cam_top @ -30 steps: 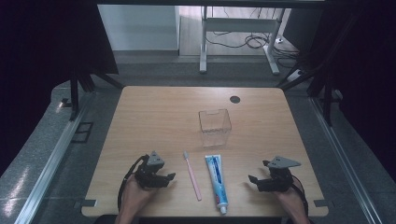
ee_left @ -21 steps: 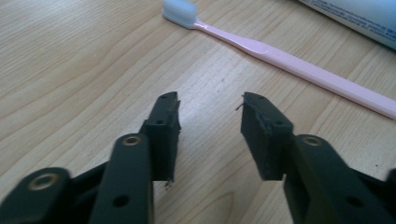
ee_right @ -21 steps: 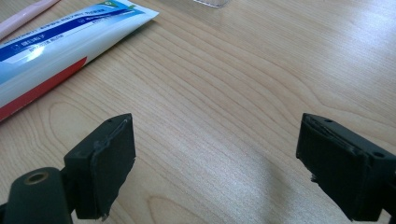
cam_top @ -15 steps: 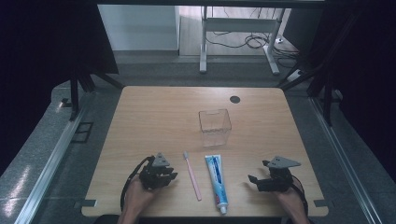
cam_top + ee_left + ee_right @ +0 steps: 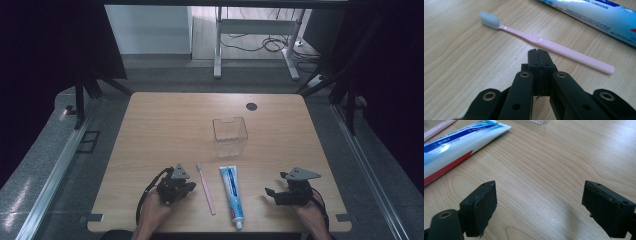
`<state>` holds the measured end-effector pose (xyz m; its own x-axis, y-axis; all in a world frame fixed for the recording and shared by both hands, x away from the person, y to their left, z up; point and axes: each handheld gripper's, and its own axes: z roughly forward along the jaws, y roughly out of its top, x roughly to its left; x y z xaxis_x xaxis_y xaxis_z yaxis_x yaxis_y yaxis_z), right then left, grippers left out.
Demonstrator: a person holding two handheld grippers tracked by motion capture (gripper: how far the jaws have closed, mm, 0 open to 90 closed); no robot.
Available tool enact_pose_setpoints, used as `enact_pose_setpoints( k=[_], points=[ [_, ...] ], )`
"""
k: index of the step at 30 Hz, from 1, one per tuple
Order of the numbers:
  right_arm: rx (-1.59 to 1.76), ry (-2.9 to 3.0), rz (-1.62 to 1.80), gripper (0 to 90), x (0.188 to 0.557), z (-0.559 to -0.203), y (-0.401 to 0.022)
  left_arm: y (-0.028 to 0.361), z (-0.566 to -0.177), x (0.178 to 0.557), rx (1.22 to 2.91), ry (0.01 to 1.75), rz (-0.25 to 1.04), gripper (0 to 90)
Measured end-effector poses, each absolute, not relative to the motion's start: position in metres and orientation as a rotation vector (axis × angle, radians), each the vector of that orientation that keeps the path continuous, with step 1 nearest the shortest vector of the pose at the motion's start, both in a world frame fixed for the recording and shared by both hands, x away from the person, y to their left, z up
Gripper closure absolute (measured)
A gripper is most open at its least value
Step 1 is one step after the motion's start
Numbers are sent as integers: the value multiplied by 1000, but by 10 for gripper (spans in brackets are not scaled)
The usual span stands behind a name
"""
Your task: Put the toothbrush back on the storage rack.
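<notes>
High view: toothbrush (image 5: 205,187) lies lengthwise, bristles pointing away; left gripper (image 5: 188,187) jaws pressed together, right gripper (image 5: 269,193) spread.

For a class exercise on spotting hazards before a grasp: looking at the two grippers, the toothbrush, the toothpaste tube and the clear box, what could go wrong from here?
1. The left gripper is shut beside the pink toothbrush; advancing closed would likely push it, not grasp it.
2. The toothpaste tube lies close alongside and could get nudged.
3. The clear box looks light, so it might tip.
</notes>
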<state>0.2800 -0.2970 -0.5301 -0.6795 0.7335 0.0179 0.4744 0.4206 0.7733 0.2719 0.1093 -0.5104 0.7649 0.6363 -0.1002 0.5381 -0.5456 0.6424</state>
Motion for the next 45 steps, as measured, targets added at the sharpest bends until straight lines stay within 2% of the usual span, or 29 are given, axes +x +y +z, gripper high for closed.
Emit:
enact_pose_setpoints(
  k=[16,24,36,45],
  points=[
    [1039,2377,1111,132,280,-533,-294,78,-512,272,2275,804,157,896],
    [1040,2378,1115,132,281,-533,-294,61,-519,269,2322,752,143,896],
    [1042,2387,1111,133,281,-534,-293,53,-524,267,2344,733,106,895],
    [1049,2385,1110,133,281,-534,-294,60,-522,266,2351,761,127,895]
  ],
)
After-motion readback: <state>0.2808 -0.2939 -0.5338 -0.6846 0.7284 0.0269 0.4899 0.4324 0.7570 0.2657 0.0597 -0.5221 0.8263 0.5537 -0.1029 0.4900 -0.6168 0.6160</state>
